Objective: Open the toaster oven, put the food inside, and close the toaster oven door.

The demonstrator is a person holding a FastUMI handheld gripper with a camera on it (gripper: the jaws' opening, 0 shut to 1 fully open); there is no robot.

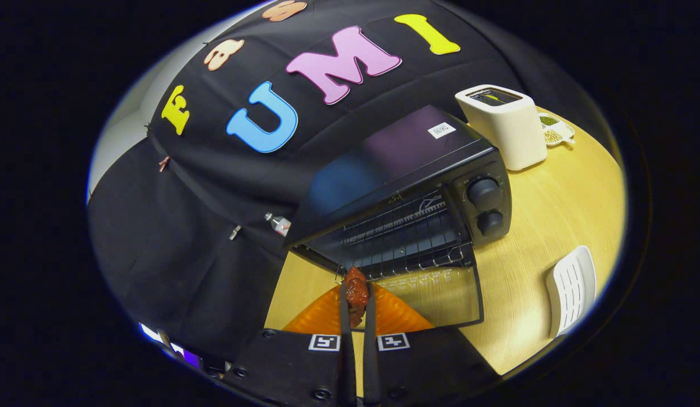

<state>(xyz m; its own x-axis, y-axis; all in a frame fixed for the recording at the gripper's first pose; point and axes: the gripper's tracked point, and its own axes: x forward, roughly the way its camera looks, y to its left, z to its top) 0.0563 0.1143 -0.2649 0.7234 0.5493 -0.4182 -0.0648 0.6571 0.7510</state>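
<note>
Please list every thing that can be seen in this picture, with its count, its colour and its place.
toaster oven: 1, black, on the table, door folded down open toward the gripper
rack: 1, metal wire, inside the toaster oven
food: 1, reddish brown, between the fingers, just before the oven's opening
toaster: 1, white, beyond the toaster oven
dish: 1, white, two compartments with green and pale contents, beside the toaster
slotted white thing: 1, on the table beside the open door; what it is I cannot tell
table: 1, light wood
gripper: 1, black with orange fingers, shut on the food
</note>
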